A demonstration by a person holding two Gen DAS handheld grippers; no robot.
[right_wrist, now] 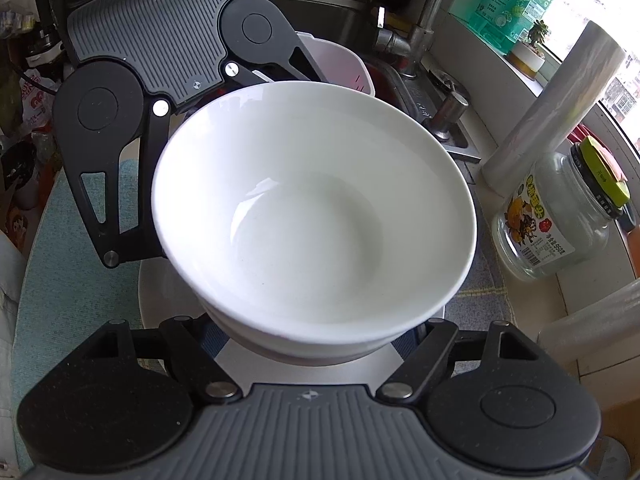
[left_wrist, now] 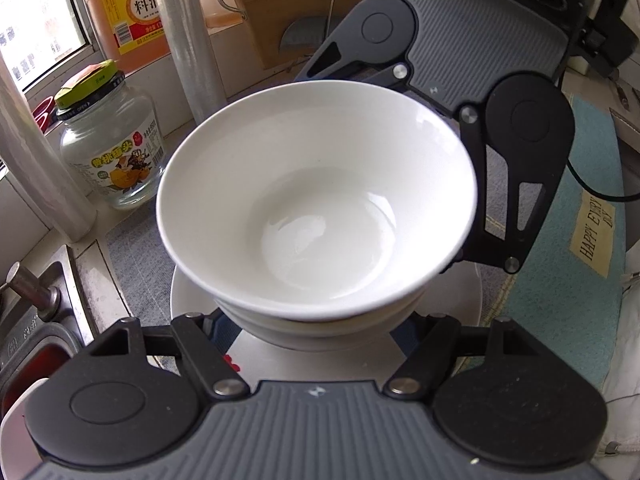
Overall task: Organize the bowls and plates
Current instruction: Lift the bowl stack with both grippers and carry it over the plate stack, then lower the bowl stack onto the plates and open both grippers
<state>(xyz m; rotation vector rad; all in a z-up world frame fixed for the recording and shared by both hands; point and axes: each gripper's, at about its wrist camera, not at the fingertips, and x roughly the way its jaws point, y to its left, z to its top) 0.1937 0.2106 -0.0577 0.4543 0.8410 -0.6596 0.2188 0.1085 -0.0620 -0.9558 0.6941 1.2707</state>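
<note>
Two hand-held grippers face each other across a stack of white bowls (left_wrist: 316, 208), top bowl rim-up, empty, with a second bowl nested under it. The stack sits over a white plate (left_wrist: 192, 296) on the grey mat on the worktop; can't tell if the lower bowl touches the plate.

Left hand-held gripper (left_wrist: 316, 320): both arms run in under the near side of the stack, fingertips hidden by the bowls. Jaws partly apart; looks like a hold on the lower bowl's wall, but pad contact isn't visible, so I can't tell.

Right hand-held gripper (right_wrist: 320, 332): same picture from the opposite side. Arms go in under the bowl rim, tips hidden, grip can't be confirmed.

Beyond the left hand-held gripper and to its left: glass jar (left_wrist: 112, 148) with green lid, a clear film roll (left_wrist: 192, 40), an orange jug (left_wrist: 128, 8) at the window. Sink edge (left_wrist: 36, 340) close on its left. Teal mat (left_wrist: 576, 216) on its right.
</note>
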